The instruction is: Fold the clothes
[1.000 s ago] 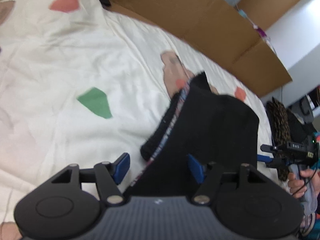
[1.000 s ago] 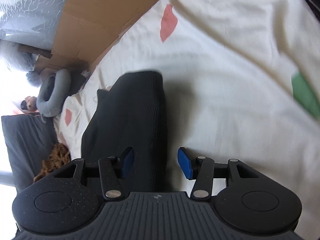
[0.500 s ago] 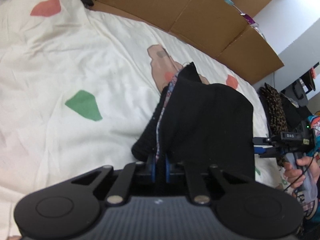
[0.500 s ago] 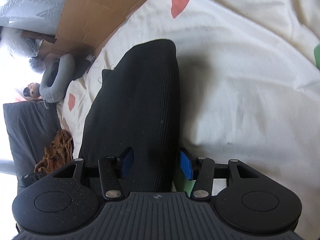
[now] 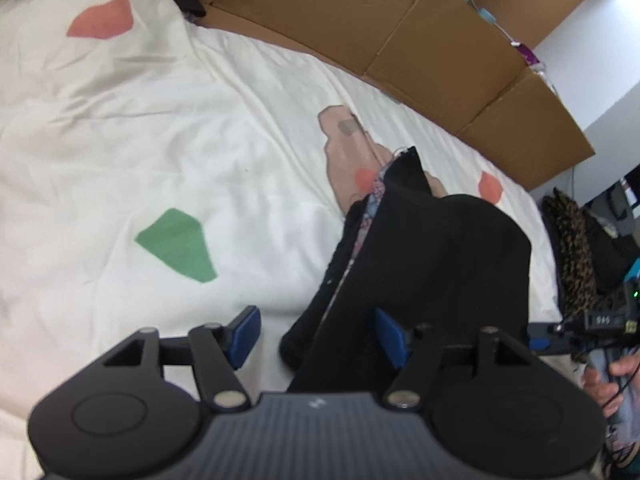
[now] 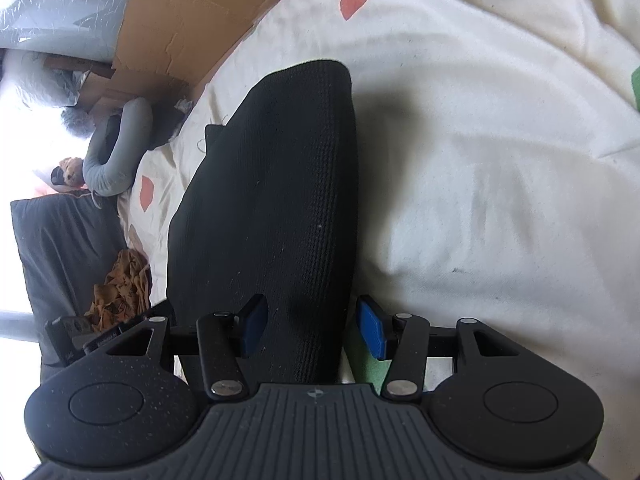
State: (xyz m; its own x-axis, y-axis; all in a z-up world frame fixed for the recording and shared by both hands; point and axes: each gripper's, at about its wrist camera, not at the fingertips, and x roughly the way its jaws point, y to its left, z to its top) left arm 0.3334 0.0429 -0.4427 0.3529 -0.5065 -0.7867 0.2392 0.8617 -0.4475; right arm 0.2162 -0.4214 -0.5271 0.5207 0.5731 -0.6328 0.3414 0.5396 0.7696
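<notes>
A wide bed [image 5: 168, 128] under a cream, softly creased quilt with coral and green patches carries the work. On it lies the black ribbed-knit garment [image 6: 280, 184], already doubled into a thick, rounded bundle with a patterned lining at one edge. The fold looks mid-way; next comes re-gripping an edge to turn it over. The left gripper [image 5: 316, 334] is opening, cloth between its jaws; the right gripper [image 6: 310, 326] stands apart, straddling the knit unpinched.

Bare sheet [image 5: 200, 152] lies open left of the left gripper [image 5: 318, 336]. Cardboard [image 5: 400, 36] walls the far side. The garment [image 5: 440, 256] blocks ahead-right.
</notes>
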